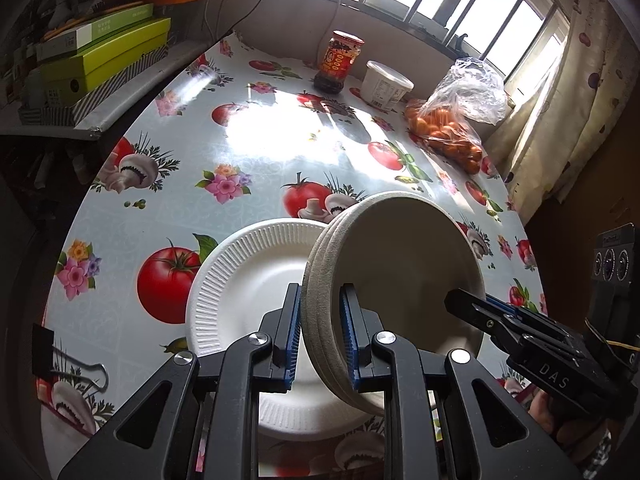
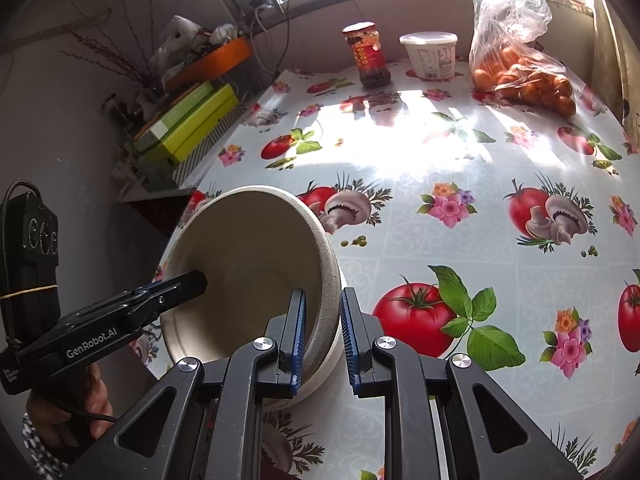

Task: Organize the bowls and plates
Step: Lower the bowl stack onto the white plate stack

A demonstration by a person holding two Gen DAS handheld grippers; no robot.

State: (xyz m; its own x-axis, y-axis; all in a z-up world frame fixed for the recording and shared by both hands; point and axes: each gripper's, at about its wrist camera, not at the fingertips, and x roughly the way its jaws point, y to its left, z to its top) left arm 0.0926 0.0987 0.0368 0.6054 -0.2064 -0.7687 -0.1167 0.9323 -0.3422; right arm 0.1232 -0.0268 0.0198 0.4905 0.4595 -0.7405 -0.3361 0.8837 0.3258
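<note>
Bowls (image 1: pixel 394 280), a nested tilted stack, hang above the tabletop's (image 1: pixel 256 140) near edge, over a white plate (image 1: pixel 244 280); left gripper (image 1: pixel 319 332) and right gripper (image 2: pixel 323 336) fingers pinch opposite rims. Middle lies open.

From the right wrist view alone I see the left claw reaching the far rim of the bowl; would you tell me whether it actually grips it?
Observer: Yes, the left claw has its pads on either side of the rim of the bowl stack.
Operator: A stack, you say?
Observer: Three nested rims show along its edge.
Operator: Thank you; what is on that side of it?
Observer: A white ribbed plate lies flat on the table, partly hidden behind the tilted stack.
</note>
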